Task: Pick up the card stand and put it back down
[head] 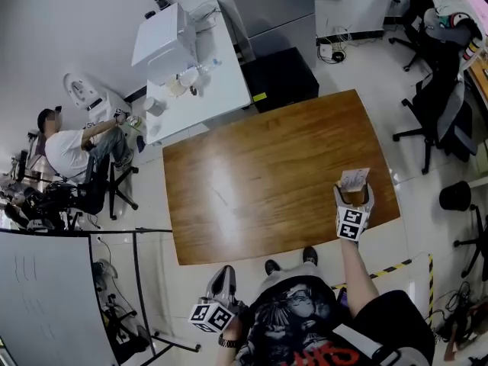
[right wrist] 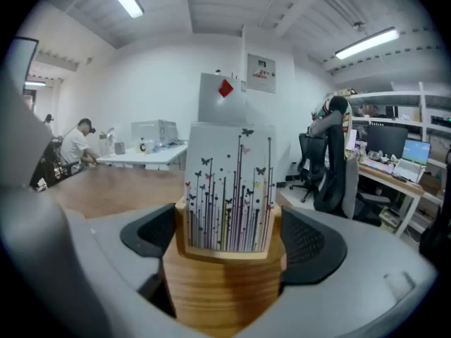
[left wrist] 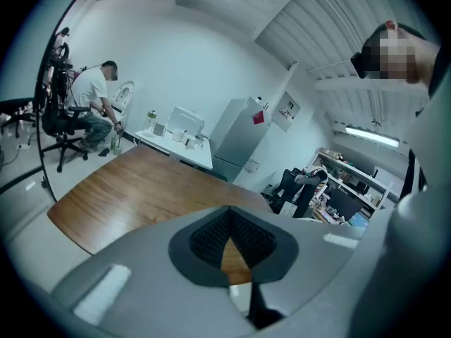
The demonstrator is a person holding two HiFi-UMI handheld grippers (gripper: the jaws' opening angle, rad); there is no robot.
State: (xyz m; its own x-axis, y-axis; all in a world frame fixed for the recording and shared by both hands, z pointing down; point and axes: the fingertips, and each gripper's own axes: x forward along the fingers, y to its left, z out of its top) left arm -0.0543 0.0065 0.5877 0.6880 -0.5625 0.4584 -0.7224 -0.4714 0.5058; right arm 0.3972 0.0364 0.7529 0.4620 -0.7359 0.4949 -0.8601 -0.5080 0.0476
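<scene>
Two grippers are in my hands, and only one has work. On the left, my left gripper [head: 223, 274] hangs off the near edge of the table [head: 267, 181], down by my chest, its jaws clenched together on nothing, well apart from anything that matters.

Across the bare wood, toward the table's right end and close to the near edge, stands the card stand [right wrist: 225, 287], upright, with a printed card [right wrist: 229, 189] slotted in its top. My right gripper [head: 355, 197] straddles it, and the dark pads [right wrist: 310, 241] lie against both flanks of the wooden base, so I am grasping it.

I judge this to be the pick-up itself, with the grip just taken. I cannot tell whether the base has left the wood yet. Next comes a straight lift that keeps the stand level so the card stays seated, then a gentle set-down on the same patch.
</scene>
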